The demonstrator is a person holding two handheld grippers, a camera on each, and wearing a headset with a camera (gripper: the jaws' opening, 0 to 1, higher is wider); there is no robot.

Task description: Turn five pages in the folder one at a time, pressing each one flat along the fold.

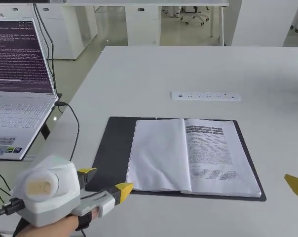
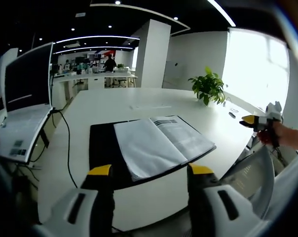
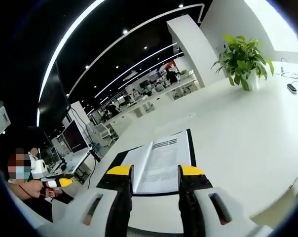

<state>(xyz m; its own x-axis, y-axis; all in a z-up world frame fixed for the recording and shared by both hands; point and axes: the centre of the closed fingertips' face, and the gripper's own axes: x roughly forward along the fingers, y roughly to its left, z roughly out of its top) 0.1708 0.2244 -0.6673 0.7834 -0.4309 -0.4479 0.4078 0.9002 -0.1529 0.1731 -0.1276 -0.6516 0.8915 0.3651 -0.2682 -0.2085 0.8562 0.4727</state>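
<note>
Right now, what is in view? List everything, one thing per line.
table: one, white, under the folder
folder: one, black, open flat near the table's front edge
pages: one stack, white, open in the folder, print on the right page
socket strip: one, white, behind the folder
laptop: one, white, open, left of the table
cable: one, black, hanging from the laptop
plant: one, green, by the table's far edge
left gripper: one, white, yellow tips, open, near the folder's left corner
right gripper: one, same colours, open, right of the folder

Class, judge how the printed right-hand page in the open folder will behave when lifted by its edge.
Probably floppy and light: the printed page looks like one thin paper sheet. It may spring back, since the left pages bow near the fold.
</note>
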